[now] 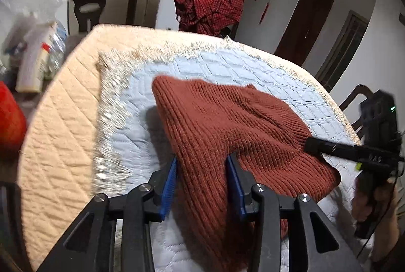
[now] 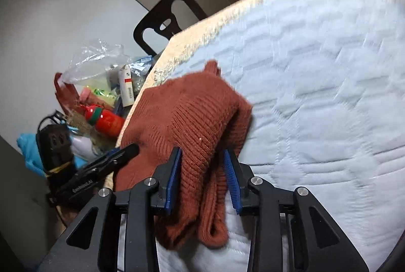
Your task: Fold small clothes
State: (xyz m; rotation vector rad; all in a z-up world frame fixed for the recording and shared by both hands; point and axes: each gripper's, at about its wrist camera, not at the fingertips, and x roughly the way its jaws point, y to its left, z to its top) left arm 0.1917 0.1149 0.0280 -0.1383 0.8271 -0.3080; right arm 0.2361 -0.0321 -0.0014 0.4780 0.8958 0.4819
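Currently: first fold being laid down

Both grippers carry one end of the rust-brown ribbed knit garment [image 1: 227, 125] over the light-blue quilted mat [image 1: 215, 64]. The left gripper [image 1: 202, 165] and right gripper [image 2: 202, 160] each stand partly open, with knit bunched between the blue pads; whether the pads press on it cannot be told. Judged early: one fold is in progress, flattening and further folds remain. The garment's long axis runs from the grippers toward the mat's far fringe.
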